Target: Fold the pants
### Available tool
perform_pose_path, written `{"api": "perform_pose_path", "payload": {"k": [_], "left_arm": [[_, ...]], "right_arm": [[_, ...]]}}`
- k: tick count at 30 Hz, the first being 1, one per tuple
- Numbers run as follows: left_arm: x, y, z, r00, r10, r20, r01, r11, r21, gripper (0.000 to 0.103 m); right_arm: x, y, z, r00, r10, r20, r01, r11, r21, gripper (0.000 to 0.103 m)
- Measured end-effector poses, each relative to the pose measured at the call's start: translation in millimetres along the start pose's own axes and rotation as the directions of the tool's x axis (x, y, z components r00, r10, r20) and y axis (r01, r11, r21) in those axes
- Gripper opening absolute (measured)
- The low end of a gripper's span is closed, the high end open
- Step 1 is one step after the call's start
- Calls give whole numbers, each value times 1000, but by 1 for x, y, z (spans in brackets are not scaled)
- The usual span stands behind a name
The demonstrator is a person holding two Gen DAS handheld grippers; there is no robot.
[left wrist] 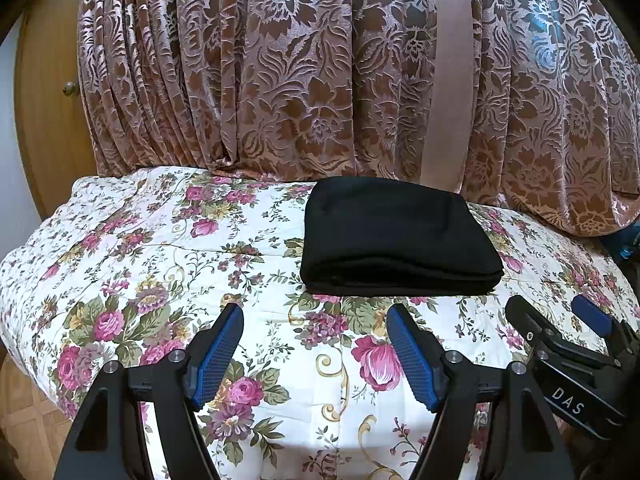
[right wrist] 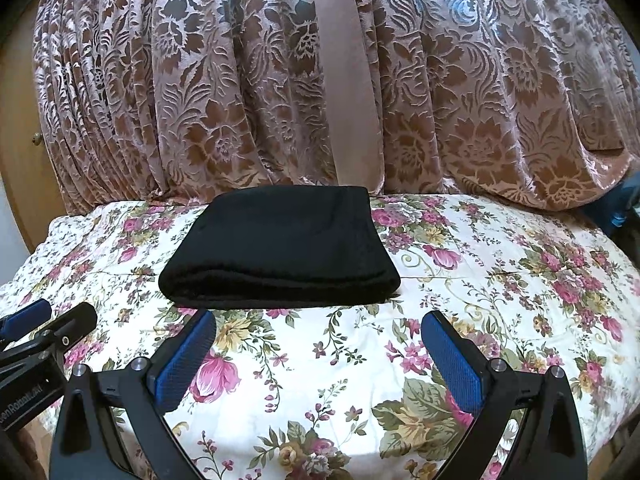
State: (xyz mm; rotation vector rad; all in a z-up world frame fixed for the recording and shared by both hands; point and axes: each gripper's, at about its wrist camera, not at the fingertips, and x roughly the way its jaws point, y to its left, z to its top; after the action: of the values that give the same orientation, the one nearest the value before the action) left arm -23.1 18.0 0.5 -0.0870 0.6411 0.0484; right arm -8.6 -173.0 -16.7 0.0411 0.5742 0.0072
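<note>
The black pants (left wrist: 396, 236) lie folded into a flat rectangular stack on the floral bedspread (left wrist: 160, 248), near the curtain. They also show in the right wrist view (right wrist: 280, 248). My left gripper (left wrist: 315, 316) is open and empty, hovering just in front of the stack's near edge. My right gripper (right wrist: 319, 322) is open and empty too, in front of the stack's near right corner. The right gripper also shows at the right edge of the left wrist view (left wrist: 560, 316), and the left gripper at the left edge of the right wrist view (right wrist: 60, 312).
A brown and pink floral curtain (left wrist: 320, 72) hangs right behind the bed. A wooden cabinet door with a knob (left wrist: 70, 88) stands at the far left. The bedspread (right wrist: 500, 280) drops off at its left and right edges.
</note>
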Motion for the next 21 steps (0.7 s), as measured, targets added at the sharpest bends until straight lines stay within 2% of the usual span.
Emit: {"api": "perform_pose_path", "payload": {"k": [14, 21], "left_arm": [[-7, 3, 0, 1000, 1, 16, -1, 1000, -1, 75], [-3, 1, 0, 1000, -4, -6, 4, 1000, -4, 75]], "right_arm": [[0, 2, -2, 1000, 19, -18, -19, 1000, 4, 103], [4, 2, -4, 999, 22, -31, -22, 1000, 7, 103]]}}
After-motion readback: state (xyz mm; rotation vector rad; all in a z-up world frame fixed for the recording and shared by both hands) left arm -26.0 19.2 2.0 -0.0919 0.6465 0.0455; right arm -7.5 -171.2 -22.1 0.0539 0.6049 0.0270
